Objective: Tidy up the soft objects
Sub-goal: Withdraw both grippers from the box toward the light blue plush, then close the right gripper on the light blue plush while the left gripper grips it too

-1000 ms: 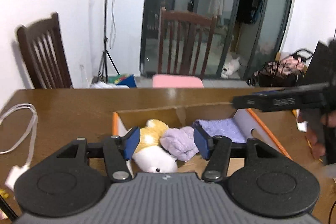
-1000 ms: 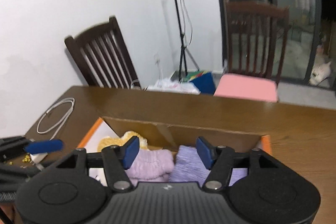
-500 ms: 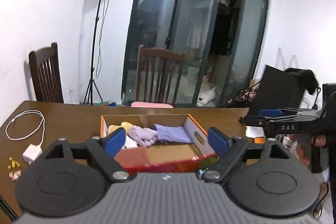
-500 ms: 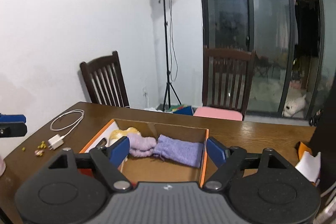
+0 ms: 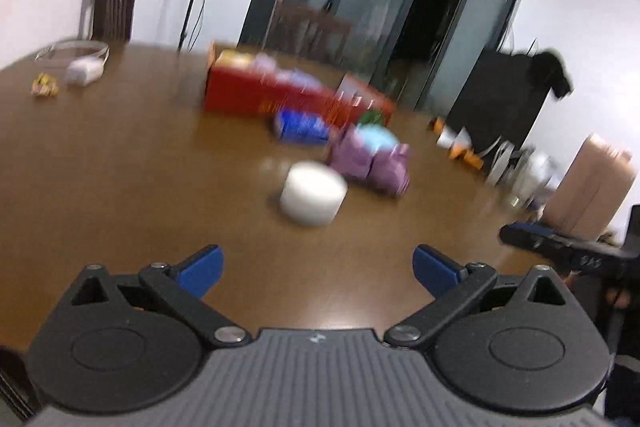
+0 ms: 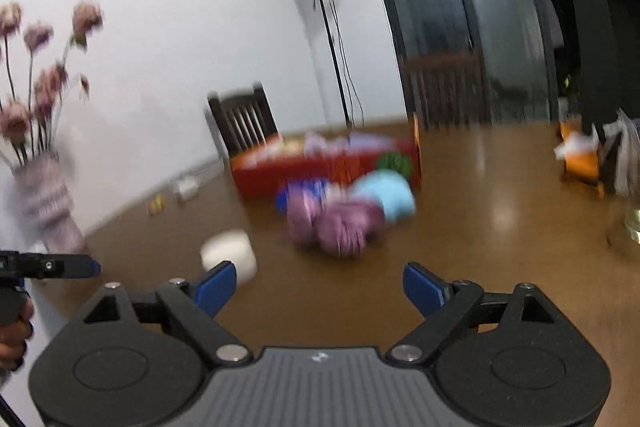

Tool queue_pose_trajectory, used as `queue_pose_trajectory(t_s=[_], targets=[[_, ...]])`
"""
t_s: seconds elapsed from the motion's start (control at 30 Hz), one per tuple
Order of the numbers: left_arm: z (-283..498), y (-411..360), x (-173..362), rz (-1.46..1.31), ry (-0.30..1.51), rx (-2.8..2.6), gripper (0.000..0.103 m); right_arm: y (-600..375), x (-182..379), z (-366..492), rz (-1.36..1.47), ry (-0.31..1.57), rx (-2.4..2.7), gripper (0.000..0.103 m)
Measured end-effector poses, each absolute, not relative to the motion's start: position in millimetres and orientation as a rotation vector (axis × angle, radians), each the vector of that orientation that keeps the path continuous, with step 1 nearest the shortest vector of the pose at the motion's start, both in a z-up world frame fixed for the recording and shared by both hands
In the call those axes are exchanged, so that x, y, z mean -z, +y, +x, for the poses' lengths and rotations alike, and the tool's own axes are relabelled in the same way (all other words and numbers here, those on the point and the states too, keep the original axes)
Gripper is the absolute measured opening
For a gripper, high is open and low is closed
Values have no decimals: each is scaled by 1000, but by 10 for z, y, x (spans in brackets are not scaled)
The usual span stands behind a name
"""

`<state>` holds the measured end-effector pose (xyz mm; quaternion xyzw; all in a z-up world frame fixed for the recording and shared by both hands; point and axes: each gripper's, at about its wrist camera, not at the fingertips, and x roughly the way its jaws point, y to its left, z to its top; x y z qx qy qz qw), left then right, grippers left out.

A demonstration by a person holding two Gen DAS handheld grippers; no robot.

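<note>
From the left wrist, the left gripper [image 5: 316, 267] is opening its blue-padded jaws over bare brown wooden table [image 5: 120, 167], nothing between them; ahead lie a white soft cylinder [image 5: 313, 198], purple plush bundle [image 5: 368, 163] and red cardboard box [image 5: 260, 93]. From the right wrist, the right gripper [image 6: 318, 287] likewise spreads empty, the purple bundle beyond it, near the box.

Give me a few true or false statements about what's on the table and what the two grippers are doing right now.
1. The white roll stands on the table, outside the red box. True.
2. The left gripper holds the white roll. False: its jaws are opening, with nothing between them.
3. The purple soft items lie in front of the red box. True.
4. The right gripper grips a purple item. False: its jaws are opening, empty.
</note>
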<state>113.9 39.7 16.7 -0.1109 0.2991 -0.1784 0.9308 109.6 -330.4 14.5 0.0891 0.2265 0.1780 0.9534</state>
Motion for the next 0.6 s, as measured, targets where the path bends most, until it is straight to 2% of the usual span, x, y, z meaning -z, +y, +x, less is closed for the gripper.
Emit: queue_pose_trajectory(t_s=[0.37,0.6], targets=[[1521,207,-106,-191,659,337,103,-3320,-22,1347,239,468,-305,90],[2017,-15,-233,-168,668,335,103,-3424,23,1914,249,511,-275,90]])
